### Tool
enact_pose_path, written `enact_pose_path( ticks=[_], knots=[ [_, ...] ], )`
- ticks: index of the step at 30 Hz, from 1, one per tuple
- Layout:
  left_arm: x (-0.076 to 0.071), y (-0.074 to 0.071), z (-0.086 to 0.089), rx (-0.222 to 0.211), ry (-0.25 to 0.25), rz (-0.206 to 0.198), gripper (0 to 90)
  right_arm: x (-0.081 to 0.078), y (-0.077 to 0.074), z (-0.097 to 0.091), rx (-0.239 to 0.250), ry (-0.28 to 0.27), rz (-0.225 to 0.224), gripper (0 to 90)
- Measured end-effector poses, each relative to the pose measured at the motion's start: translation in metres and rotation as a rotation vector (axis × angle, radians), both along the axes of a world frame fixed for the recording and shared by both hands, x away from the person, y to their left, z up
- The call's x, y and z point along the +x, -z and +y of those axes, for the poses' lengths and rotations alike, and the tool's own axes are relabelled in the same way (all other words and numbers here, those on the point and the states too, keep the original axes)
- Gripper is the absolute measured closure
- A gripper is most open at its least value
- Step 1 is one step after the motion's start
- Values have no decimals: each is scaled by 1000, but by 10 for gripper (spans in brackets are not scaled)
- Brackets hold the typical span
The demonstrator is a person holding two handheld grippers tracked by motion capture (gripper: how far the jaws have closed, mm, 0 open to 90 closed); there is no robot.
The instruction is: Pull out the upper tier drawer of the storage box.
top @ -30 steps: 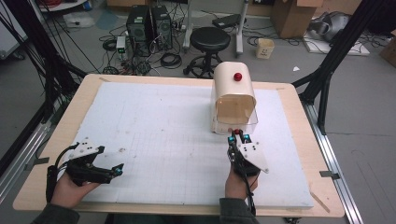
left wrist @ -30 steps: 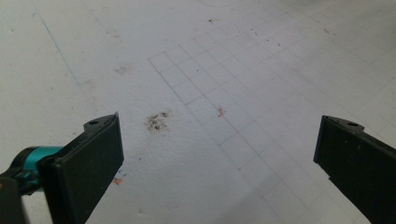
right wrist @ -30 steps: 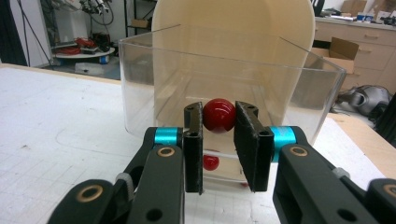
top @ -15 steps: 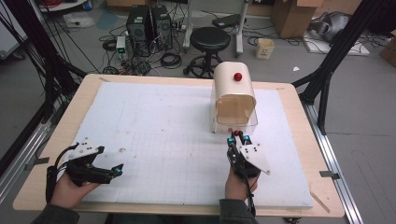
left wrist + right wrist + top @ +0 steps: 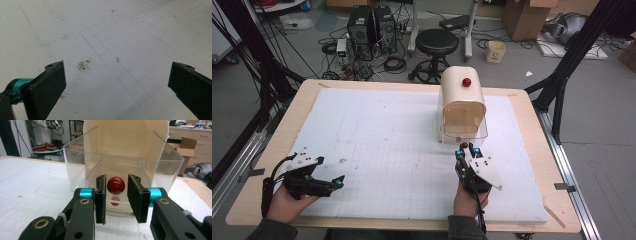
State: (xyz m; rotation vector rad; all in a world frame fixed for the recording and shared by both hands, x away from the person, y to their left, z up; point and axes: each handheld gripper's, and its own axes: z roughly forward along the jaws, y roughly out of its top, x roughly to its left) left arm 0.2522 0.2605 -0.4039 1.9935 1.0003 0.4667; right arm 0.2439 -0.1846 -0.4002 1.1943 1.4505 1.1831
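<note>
bench (image 5: 532, 150), one, wooden rim, carrying one white gridded mat (image 5: 387, 150).
cream cabinet (image 5: 459, 90), one, at the far edge toward the right corner.
clear plastic drawer (image 5: 464, 131), one, drawn out of the cabinet's near side.
red knobs, two: upper knob (image 5: 466, 82) on the cabinet top; drawer knob (image 5: 465, 145) on the drawer front.
tongs, two: left tongs (image 5: 339, 183) near the left near corner; right tongs (image 5: 467, 151) just before the drawer.
hands, two.
floor beyond the far edge: stool (image 5: 437, 42), one; computer towers (image 5: 369, 25), two.

A wooden table (image 5: 522, 107) bears a white gridded mat (image 5: 387, 135).
</note>
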Motion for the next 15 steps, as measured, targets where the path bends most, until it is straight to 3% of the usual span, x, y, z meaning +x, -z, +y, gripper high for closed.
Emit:
enact_pose_path(
  ticks=[7, 14, 15],
  knots=[
    [1, 0, 0, -3, 1, -1, 20, -5, -1, -6, 0, -16, 2, 628],
    [1, 0, -1, -6, 1, 0, 20, -9, -5, -19, 14, -61, 33, 449],
    [2, 0, -1, -10, -1, 1, 20, -8, -6, -24, 9, -81, 51, 387]
  ],
)
